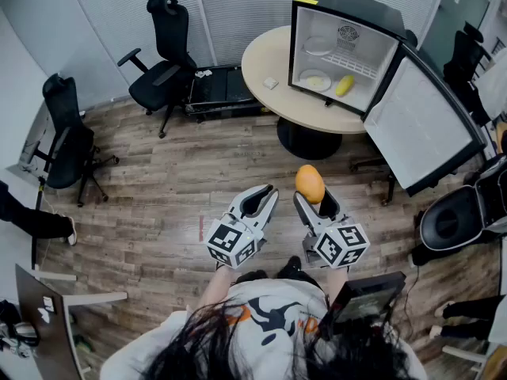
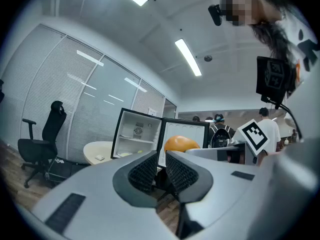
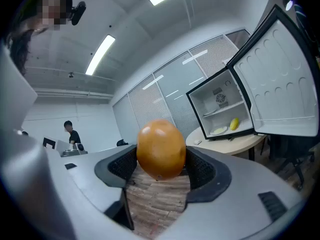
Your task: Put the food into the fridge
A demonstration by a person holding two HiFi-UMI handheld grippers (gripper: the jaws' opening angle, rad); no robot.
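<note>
The person's dark hair and printed shirt fill the bottom of the head view, and both grippers are held out just in front over the wooden floor. The left gripper has its jaws drawn almost together, with only a slim gap and nothing between them. Just beside it, the right gripper has its jaws spread wide and pressed on either side of an orange fruit, which sits at the jaw tips, held in the air above the floor. The right gripper view shows the ribbed pads flanking the smooth, oval fruit. Farther off stands a round counter carrying a small black fridge, its door swung fully open to the person's right. On the fridge's bottom level lie a white plate and a yellow item; another pale dish rests on the shelf above. Two black office chairs stand well apart to the left.
</note>
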